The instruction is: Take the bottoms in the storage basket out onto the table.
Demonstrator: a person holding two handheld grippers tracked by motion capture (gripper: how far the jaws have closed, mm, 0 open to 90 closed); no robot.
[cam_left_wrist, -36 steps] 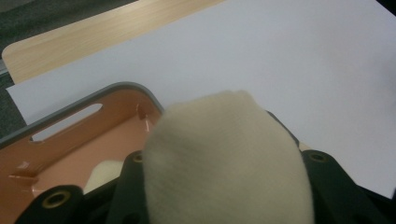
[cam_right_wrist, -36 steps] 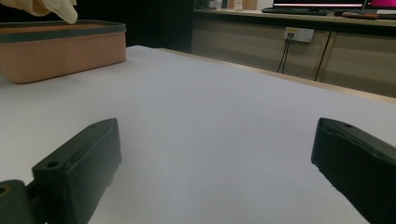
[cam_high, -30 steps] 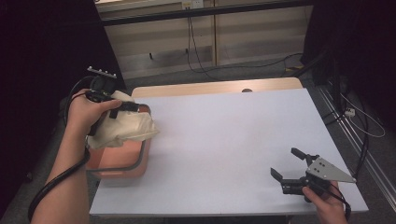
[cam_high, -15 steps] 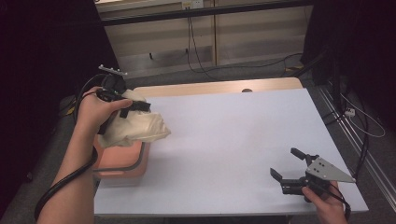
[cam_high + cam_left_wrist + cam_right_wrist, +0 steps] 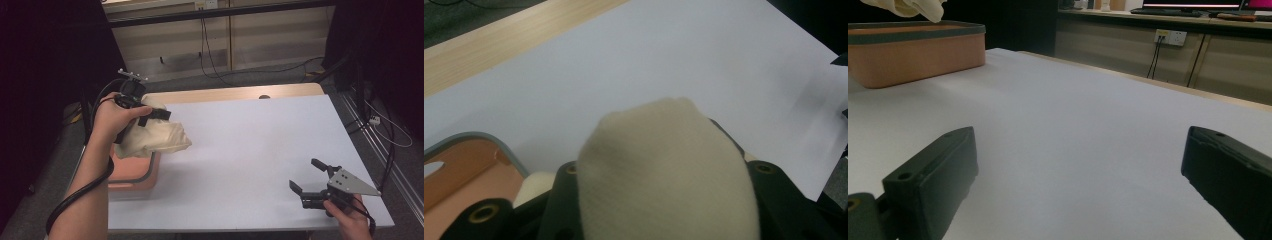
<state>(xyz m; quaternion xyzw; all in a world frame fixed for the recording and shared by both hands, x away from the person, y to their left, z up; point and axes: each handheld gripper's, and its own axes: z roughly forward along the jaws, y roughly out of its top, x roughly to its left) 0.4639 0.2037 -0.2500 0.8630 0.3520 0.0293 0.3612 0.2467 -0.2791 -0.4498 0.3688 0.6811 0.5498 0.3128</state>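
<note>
Left claw is closed on a cream cloth lifted above the orange bin at the white counter left edge, while right claw stands wide open, holding nothing.

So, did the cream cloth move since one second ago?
Yes. The cream cloth, held by the left gripper, rose and shifted toward the table's centre, away from the pink bin.

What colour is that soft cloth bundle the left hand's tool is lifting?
The cloth is plain cream, with a fine knit texture; it shows best in the left gripper view.
</note>
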